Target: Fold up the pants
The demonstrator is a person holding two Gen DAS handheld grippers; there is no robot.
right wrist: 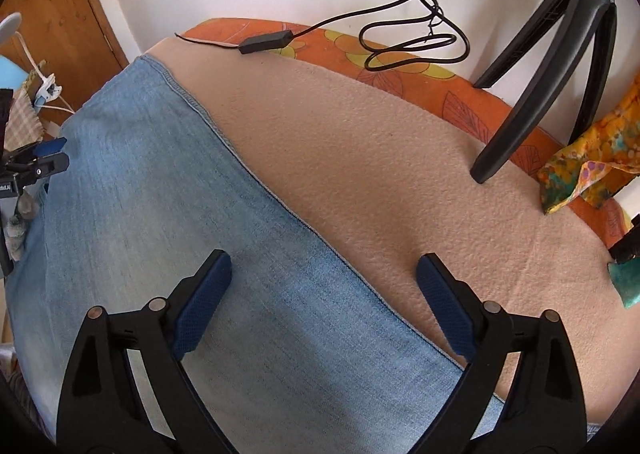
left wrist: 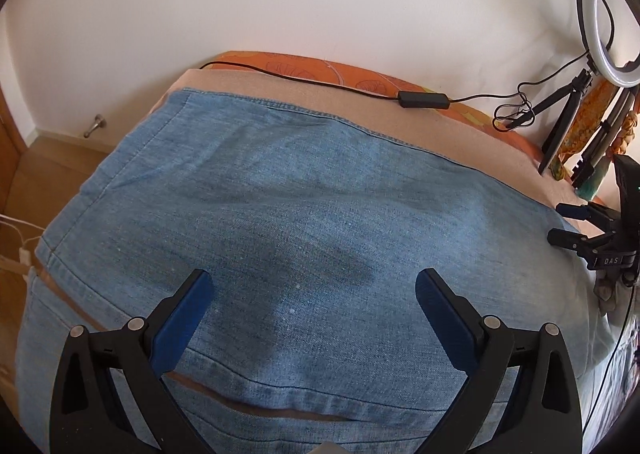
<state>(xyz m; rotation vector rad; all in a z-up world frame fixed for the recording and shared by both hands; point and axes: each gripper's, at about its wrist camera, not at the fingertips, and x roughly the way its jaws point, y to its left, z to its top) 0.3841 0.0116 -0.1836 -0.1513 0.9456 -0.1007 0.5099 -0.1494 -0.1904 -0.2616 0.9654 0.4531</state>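
Observation:
Light blue denim pants point(left wrist: 300, 182) lie flat on a peach blanket point(left wrist: 460, 138), with hems and seams showing at the near and left sides. My left gripper point(left wrist: 314, 278) hangs open just above the denim, nothing between its blue pads. In the right wrist view the pants point(right wrist: 140, 182) fill the left half, and their long edge runs diagonally toward the bottom right. My right gripper point(right wrist: 324, 259) is open and straddles that edge, one finger over denim and one over the blanket point(right wrist: 400, 158). Each gripper also shows in the other's view: the right gripper point(left wrist: 557, 223) and the left gripper point(right wrist: 64, 153).
A black cable with an inline switch point(right wrist: 266, 43) lies along the far edge on an orange patterned sheet point(right wrist: 332, 50). A ring light point(left wrist: 612, 14) on a black tripod point(right wrist: 520, 114) stands at the far right beside a colourful cloth point(right wrist: 588, 170). A white wall is behind.

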